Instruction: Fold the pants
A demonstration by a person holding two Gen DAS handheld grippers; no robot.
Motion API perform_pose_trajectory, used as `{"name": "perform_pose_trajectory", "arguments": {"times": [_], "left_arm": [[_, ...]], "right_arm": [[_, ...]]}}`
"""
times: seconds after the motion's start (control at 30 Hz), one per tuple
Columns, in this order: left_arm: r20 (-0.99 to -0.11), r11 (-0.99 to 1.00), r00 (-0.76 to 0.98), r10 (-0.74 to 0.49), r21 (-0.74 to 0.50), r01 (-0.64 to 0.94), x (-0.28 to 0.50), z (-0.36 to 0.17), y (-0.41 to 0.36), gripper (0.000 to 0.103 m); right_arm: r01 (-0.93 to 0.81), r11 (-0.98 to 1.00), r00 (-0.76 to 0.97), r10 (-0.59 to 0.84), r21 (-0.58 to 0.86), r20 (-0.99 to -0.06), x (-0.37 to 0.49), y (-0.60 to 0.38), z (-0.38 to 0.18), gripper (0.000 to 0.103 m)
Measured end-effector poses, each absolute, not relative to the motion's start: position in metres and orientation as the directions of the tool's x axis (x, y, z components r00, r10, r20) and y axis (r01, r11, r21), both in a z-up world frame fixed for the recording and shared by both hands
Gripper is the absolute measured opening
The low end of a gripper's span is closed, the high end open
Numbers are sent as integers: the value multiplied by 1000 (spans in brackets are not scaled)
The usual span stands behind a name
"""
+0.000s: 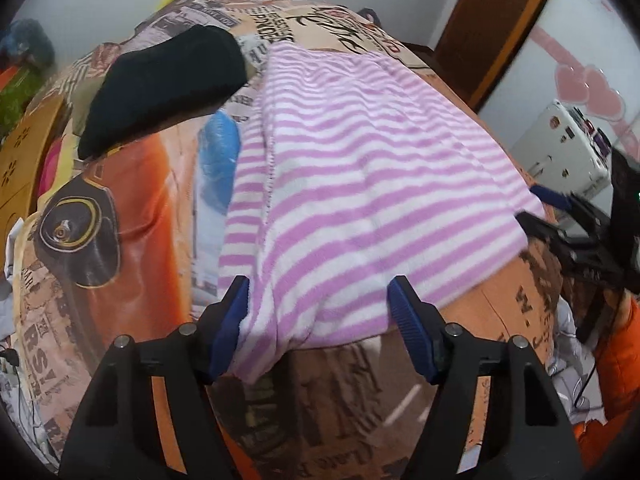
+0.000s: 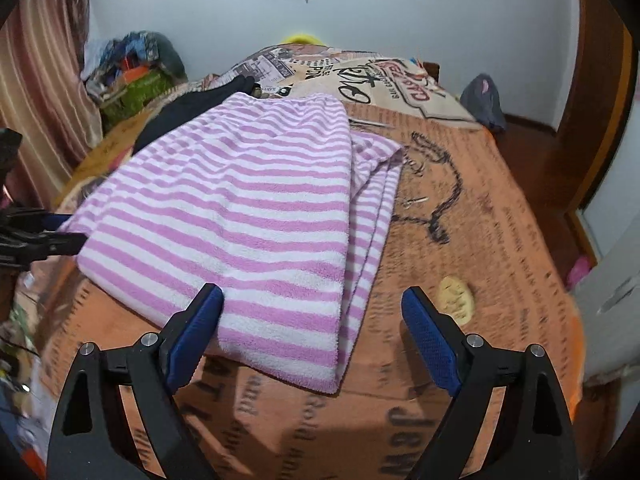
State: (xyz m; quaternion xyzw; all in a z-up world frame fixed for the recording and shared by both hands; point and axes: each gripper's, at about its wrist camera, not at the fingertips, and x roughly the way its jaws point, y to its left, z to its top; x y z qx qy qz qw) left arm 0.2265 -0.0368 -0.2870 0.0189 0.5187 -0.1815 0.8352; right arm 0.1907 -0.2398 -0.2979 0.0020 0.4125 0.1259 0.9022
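Two views show the same pink-and-white striped pants on a bed with an orange printed bedspread. From the left wrist, the left gripper [image 1: 320, 300] hangs over the near end of the striped pants [image 1: 360, 168], its jaws spread apart; the left blue pad [image 1: 230, 320] lies against the fabric's hanging corner and the right pad [image 1: 412, 320] sits at the cloth's lower edge, but neither presses a fold between them, so nothing is grasped. The pants lie folded across the middle of the bedspread [image 1: 152, 200], running from the near edge toward the far end of the bed. A black garment [image 1: 164, 84] lies just beside them, toward the far left corner. At the right edge of this view the right gripper [image 1: 560, 220] is near the pants' right corner. From the right wrist, the right gripper [image 2: 312, 304] has its jaws wide apart and holds nothing; its left pad [image 2: 196, 328] touches the near edge of the pants [image 2: 240, 200], while the right pad [image 2: 432, 336] stands over bare bedspread [image 2: 480, 200]. The pants lie as a flat folded stack, lower layers showing along the right side. A small yellow object [image 2: 456, 294] rests on the bedspread beside the right pad. The left gripper [image 2: 44, 232] is at the pants' left corner.
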Motion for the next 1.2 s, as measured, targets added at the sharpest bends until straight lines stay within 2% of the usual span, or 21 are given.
{"name": "perform_pose_trajectory", "arguments": {"times": [0.13, 0.2, 0.3, 0.47, 0.77, 0.87, 0.93, 1.07, 1.13, 1.2], "left_arm": [[-867, 936, 415, -275, -144, 321, 225, -278, -37, 70], [-860, 943, 443, -254, -118, 310, 229, -268, -33, 70], [-843, 955, 486, -231, -100, 280, 245, -251, -21, 70], [-822, 971, 537, -190, -75, 229, 288, -237, -12, 70], [-843, 957, 482, -238, -121, 262, 380, -263, -40, 70], [-860, 951, 449, -242, -120, 283, 398, -279, -50, 64], [-870, 945, 423, -254, -130, 299, 408, -288, -54, 57], [-874, 924, 353, -334, -229, 306, 425, -305, -60, 53], [-871, 922, 350, -346, -247, 297, 429, -308, -60, 51], [-866, 922, 357, -350, -251, 295, 433, -308, -60, 45]], "right_arm": [[-228, 963, 599, 257, 146, -759, 197, -253, -296, 87], [-247, 953, 589, 291, 175, -754, 196, -258, -290, 82], [-251, 961, 618, 251, 116, -745, 199, -262, -274, 82], [-238, 967, 661, 232, 93, -714, 224, -271, -253, 84], [-265, 952, 614, 287, 151, -735, 306, -264, -268, 83], [-284, 938, 590, 333, 197, -736, 328, -261, -278, 81], [-304, 926, 565, 364, 224, -741, 341, -259, -286, 74], [-334, 888, 496, 450, 315, -742, 360, -257, -298, 63], [-354, 862, 456, 497, 362, -738, 366, -254, -305, 54], [-369, 844, 426, 527, 390, -736, 369, -250, -310, 31]]}}
